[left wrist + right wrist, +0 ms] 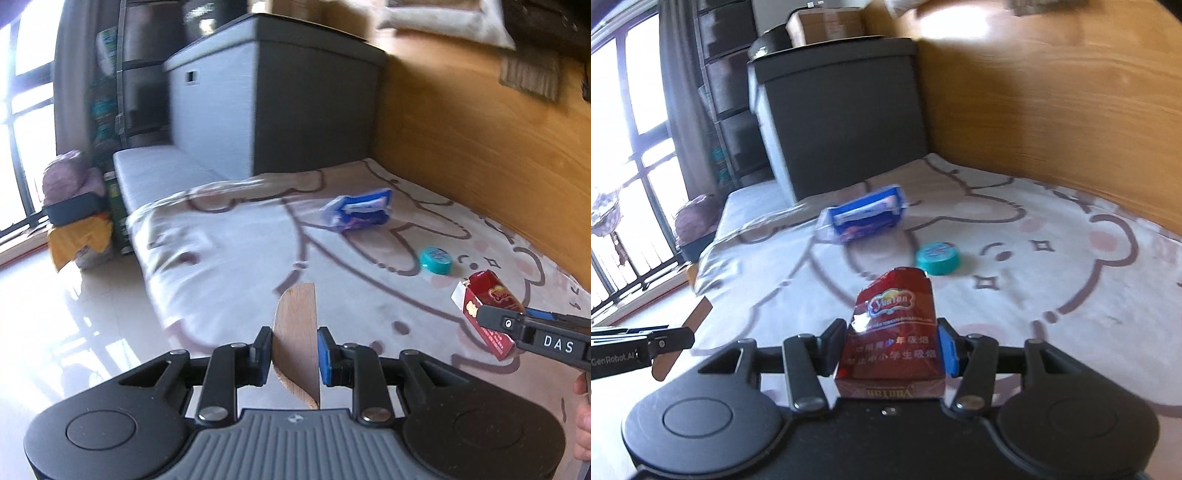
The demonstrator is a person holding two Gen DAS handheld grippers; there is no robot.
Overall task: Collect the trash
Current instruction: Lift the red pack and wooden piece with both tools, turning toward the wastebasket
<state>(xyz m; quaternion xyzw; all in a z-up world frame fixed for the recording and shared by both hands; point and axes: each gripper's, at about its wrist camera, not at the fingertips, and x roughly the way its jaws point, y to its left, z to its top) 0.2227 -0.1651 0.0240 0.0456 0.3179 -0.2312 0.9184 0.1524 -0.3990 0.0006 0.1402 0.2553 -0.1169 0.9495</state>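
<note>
Bear-print bedding [1052, 295] covers the bed beside a wooden wall. Left claw [295, 347] is narrowly parted, clamping a flat wooden piece [297, 332] upright. Right claw [892, 349], about half open, grips a crumpled red cigarette pack [894, 332]. Ahead of both lie a blue wipes packet [866, 214] and, nearer, a teal lid [938, 258].

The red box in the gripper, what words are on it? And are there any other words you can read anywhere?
"Yunyan": on the crumpled red cigarette pack, front logo, and again upside down on its bottom edge.
Chinese lines on the pack: too blurred to read surely.
"DAS": side of the right gripper.
"GenRobot.AI": side of the left gripper.
Blue plastic wrapper and round teal lid: print too blurred.
</note>
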